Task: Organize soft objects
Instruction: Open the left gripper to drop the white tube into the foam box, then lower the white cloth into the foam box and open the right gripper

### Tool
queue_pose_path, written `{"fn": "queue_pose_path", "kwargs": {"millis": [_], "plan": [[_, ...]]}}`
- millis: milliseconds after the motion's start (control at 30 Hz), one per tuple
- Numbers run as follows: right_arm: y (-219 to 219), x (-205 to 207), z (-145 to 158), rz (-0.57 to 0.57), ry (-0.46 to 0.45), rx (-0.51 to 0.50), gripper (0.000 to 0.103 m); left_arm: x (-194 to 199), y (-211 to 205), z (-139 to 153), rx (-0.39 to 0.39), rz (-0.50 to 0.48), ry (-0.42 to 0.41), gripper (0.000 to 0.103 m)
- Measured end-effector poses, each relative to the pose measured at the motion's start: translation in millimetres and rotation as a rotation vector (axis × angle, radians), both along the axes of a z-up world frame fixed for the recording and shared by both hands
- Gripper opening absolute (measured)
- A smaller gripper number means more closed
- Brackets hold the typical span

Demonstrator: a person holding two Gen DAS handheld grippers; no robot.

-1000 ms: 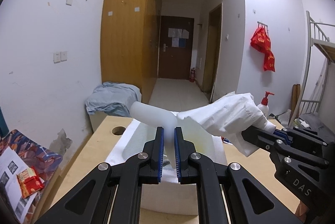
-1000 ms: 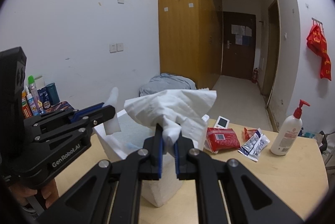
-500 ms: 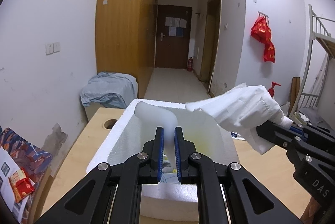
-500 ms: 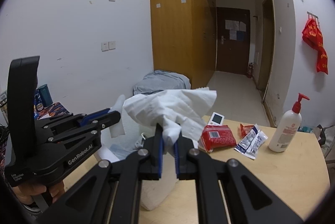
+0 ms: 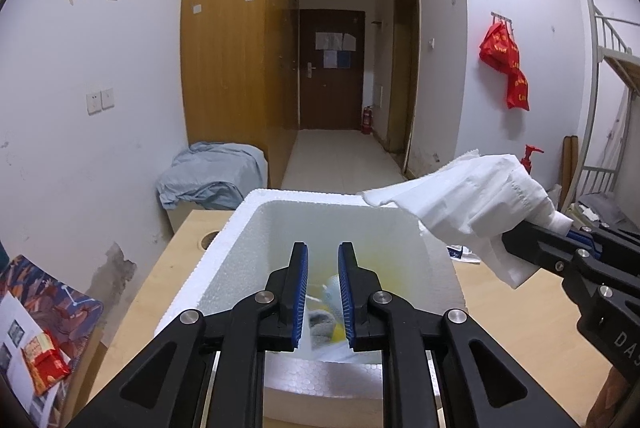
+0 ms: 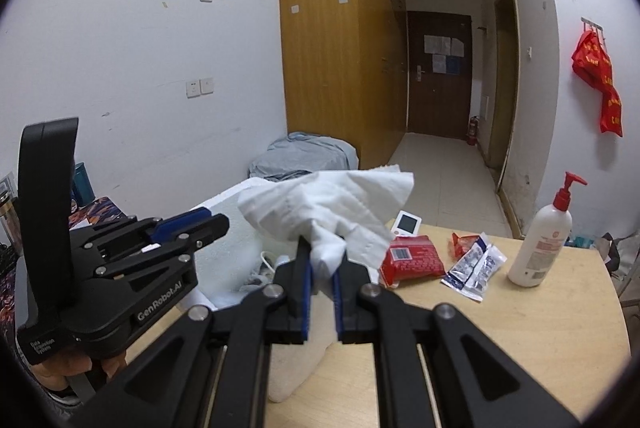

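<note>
White cloth (image 6: 332, 216), bunched, held above the bench beside the foam box (image 5: 256, 211) by the clamped right tool (image 6: 322, 282). Left tool (image 5: 323, 292), jaws opening and empty, hangs over the box; carry the cloth inside before releasing.

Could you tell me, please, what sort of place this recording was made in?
Most likely a dormitory room or small flat. A metal bunk bed stands at the right edge, a tall wooden wardrobe lines a narrow hallway leading to a dark entrance door, and a wooden desk holds a lotion pump bottle.
</note>
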State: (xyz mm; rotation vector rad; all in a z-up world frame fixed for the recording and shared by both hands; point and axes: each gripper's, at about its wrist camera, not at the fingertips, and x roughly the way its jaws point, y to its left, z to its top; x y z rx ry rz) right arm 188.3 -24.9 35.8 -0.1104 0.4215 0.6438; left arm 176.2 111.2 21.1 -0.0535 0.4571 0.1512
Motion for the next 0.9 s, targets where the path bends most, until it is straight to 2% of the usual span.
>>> {"fn": "queue_pose_path", "kwargs": {"millis": [67, 133, 167, 233, 600, 800, 900], "plan": [[-1, 0, 0, -0.004, -0.002, 0.0, 0.012, 1, 1, 0, 0.001, 0.014, 0.007, 0.071], [-2, 0, 1, -0.006, -0.004, 0.002, 0.012, -3, 4, 1, 0.006, 0.042, -0.017, 0.091], [-3, 1, 1, -0.008, -0.005, 0.001, 0.012, -7, 5, 2, 0.017, 0.063, -0.036, 0.095], [-3, 1, 1, -0.008, -0.004, 0.003, 0.012, -11, 6, 4, 0.035, 0.088, -0.048, 0.096], [3, 0, 0, 0.004, 0.001, -0.003, 0.012, -34, 15, 13, 0.022, 0.111, -0.076, 0.096], [17, -4, 1, 0.033, 0.011, 0.001, 0.011, -58, 31, 19, 0.062, 0.18, -0.091, 0.097], [25, -5, 0, 0.048, 0.017, 0.0, 0.011, -71, 42, 20, 0.064, 0.226, -0.111, 0.102]]}}
